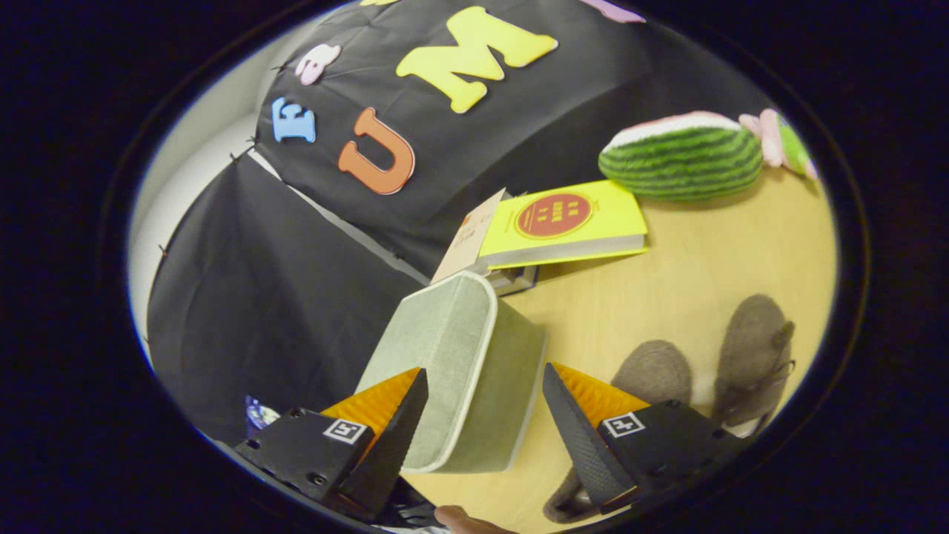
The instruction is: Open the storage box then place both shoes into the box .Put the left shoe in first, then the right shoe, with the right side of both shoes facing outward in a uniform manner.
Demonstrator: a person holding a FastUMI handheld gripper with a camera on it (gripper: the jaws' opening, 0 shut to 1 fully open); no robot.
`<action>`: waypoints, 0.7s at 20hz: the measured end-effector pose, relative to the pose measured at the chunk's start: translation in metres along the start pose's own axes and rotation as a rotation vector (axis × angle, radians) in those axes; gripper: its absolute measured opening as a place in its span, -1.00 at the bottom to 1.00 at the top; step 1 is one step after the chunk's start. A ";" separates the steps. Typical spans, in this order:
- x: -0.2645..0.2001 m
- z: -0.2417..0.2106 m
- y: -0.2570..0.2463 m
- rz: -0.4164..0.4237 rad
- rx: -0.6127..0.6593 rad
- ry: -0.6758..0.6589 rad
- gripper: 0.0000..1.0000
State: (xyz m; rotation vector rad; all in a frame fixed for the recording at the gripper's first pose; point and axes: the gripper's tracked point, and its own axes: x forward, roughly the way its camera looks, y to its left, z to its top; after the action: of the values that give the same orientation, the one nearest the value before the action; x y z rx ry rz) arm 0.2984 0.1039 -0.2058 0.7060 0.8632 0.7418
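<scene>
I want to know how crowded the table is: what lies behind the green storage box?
Just behind the storage box, which sits between the open gripper fingers, a yellow book rests on a dark object mostly hidden by box and book. Further back lies a watermelon plush.

A pale wooden table [689, 267] (evenly lit) meets black cloth wall [296, 282].

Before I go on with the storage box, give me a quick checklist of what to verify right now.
1. Fingers spread apart: ok.
2. Grey-green fabric storage box between the fingers: ok.
3. Both fingers pressing on the box: cannot tell.
4. Box opened: cannot tell.
5. Both grey shoes on the wooden table beyond the right finger, outside the box: ok.
6. Yellow book and watermelon plush lying beyond the box, apart from it: ok.
</scene>
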 end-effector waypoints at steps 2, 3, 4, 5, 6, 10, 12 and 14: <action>0.008 0.001 0.006 0.108 0.069 0.068 0.99; 0.015 0.005 0.011 0.157 0.092 0.096 0.99; 0.021 0.006 0.011 0.182 0.112 0.129 0.99; 0.029 0.005 0.008 0.197 0.121 0.158 0.98; 0.036 0.004 0.005 0.200 0.125 0.189 0.98; 0.052 -0.009 0.018 0.310 0.179 0.298 0.98; 0.062 -0.012 0.016 0.321 0.222 0.309 0.98; 0.066 -0.018 0.029 0.366 0.253 0.337 0.95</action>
State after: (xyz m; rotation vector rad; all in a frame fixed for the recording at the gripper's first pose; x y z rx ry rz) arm 0.3038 0.1767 -0.2181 0.9977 1.1641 1.1119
